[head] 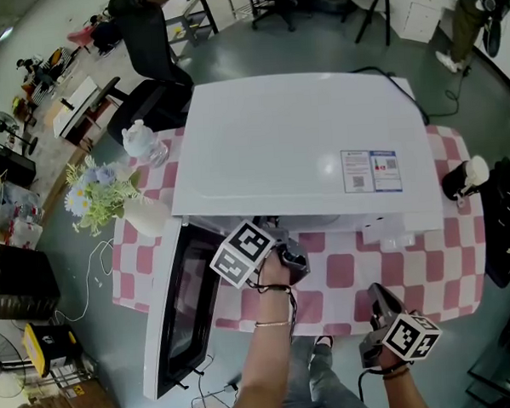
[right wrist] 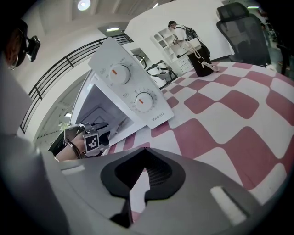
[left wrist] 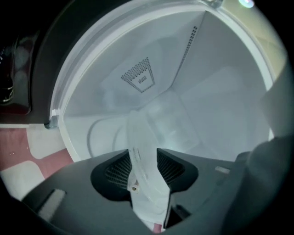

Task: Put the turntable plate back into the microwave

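The white microwave (head: 303,145) stands on the checked table with its door (head: 179,305) swung open to the left. My left gripper (head: 285,255) reaches into the opening. In the left gripper view, the clear glass turntable plate (left wrist: 147,137) stands edge-on and tilted between the jaws of the left gripper (left wrist: 142,160), inside the white cavity (left wrist: 206,105). The jaws stand apart and the pads do not clamp the rim. My right gripper (head: 380,295) hovers over the table's front edge, right of the opening. Its jaws (right wrist: 144,158) are shut with nothing between them.
A vase of flowers (head: 97,194) and a glass pot (head: 141,141) stand left of the microwave. A black object (head: 463,179) sits at the table's right end. The pink-and-white tablecloth (head: 344,271) lies in front of the microwave. An office chair (head: 149,51) stands behind.
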### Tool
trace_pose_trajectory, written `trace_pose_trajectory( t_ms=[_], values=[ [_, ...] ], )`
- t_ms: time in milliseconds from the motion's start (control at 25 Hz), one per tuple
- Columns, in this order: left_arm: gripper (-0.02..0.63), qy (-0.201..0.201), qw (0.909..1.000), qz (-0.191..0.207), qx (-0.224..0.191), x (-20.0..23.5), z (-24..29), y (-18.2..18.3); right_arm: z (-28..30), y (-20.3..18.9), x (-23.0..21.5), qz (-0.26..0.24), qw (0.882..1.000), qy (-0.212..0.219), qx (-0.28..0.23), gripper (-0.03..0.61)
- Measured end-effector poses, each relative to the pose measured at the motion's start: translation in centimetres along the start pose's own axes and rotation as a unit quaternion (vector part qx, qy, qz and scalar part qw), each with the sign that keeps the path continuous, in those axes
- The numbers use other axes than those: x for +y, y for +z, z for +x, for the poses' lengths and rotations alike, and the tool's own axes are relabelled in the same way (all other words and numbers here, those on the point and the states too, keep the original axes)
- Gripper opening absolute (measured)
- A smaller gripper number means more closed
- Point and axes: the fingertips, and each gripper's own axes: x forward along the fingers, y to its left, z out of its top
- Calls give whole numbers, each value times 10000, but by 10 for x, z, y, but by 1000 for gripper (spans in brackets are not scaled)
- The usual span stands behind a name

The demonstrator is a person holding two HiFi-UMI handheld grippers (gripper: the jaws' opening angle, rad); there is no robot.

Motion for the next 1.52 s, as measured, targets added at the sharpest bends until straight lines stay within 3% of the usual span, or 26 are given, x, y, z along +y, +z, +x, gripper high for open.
trace_pose_trajectory(
  t_ms=[280, 680, 1040, 1520],
  values=[
    [189, 146, 9964, 774, 329, 0, 0, -7, -2, -2, -3, 14, 10000, -12, 20, 9],
    [196, 263, 9796, 1795, 870, 2, 1, -22, -2, -4, -1, -18, 10000, 23, 64, 9],
    [252, 502, 9669, 2321, 937, 6, 2, -23, -6, -10, -1, -40, 9999, 29, 128, 9],
    [267, 649, 9616, 2524, 866, 7, 0, -25, -15, -15, -1, -94, 9998, 36, 142, 11]
  ],
)
